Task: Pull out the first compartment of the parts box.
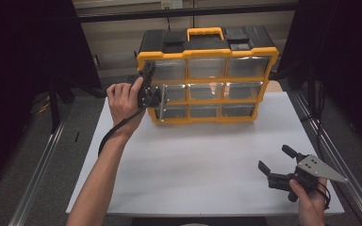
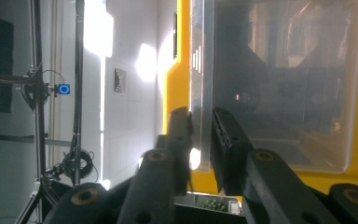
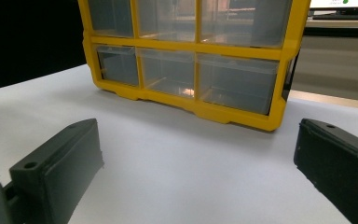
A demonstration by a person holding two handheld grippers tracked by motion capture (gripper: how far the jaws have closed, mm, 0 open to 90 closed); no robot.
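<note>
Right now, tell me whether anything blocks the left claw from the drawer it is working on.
Nothing visible does: the left claw is already shut on the clear drawer's front lip, at the yellow organizer's left column.

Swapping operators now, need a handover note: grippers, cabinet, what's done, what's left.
Left gripper: fingers closed on the clear front lip of a drawer at the left end of the yellow drawer cabinet, middle row as the high view shows it. Hand raised against the cabinet's left side.
Right gripper: open, holding nothing, low over the white table at its near right corner, pointed toward the cabinet.
Cabinet: upright at the far side of the table; drawers look empty.
Done: drawer lip gripped.
Left: the drawer looks barely or not yet pulled; probably slide it out.
</note>
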